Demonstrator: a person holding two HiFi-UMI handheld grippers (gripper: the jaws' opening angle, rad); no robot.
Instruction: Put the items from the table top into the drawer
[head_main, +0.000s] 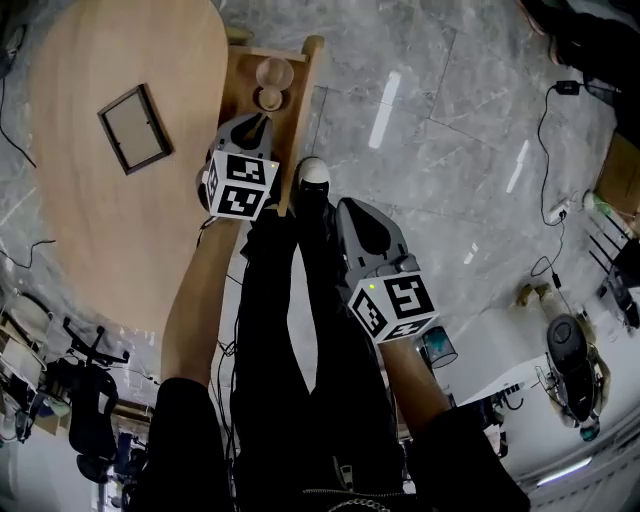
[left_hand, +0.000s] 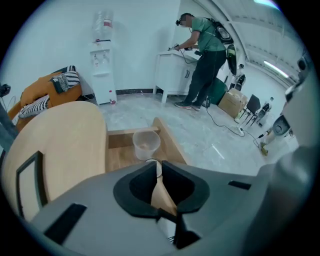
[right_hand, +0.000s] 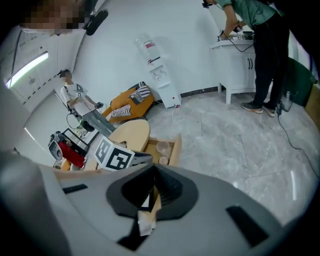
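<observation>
**Head view.** My left gripper (head_main: 260, 120) hangs over the near end of the open drawer (head_main: 303, 100). Its jaws are drawn together and hold nothing. My right gripper (head_main: 347, 208) is at 5 o'clock from it, over the floor beside my leg, also closed and empty.

The picture frame (head_main: 135, 128) lies flat on the oval table top (head_main: 100, 250). It is at 9 o'clock from the left gripper and well apart from the right one, so the left is nearer. The frame's long axis runs 11-to-5.

Count:
- **On the table:** one frame, nothing else that I see.
- **In the drawer:** two things. One is a translucent cup (head_main: 274, 72). The other is a smaller round cup-like thing (head_main: 268, 98) just beside it at 6 o'clock.

I judge the frame the last item left. Picking it means swinging left and closing the jaws across an edge.

**Left gripper view.** The jaw tips leave only a thin slit, with nothing gripped, and drawer wood shows through the gap behind them. The cup (left_hand: 146, 144) stands at 12 o'clock just past the tips. The frame (left_hand: 30, 185) is at 9 o'clock, on the table near the picture's edge.

**Right gripper view.** The jaws are together and empty. The left gripper's marker cube (right_hand: 116, 154) is at 10 o'clock. The drawer, with both round things in it, is at 12 o'clock, well apart. I can't find the frame here.
</observation>
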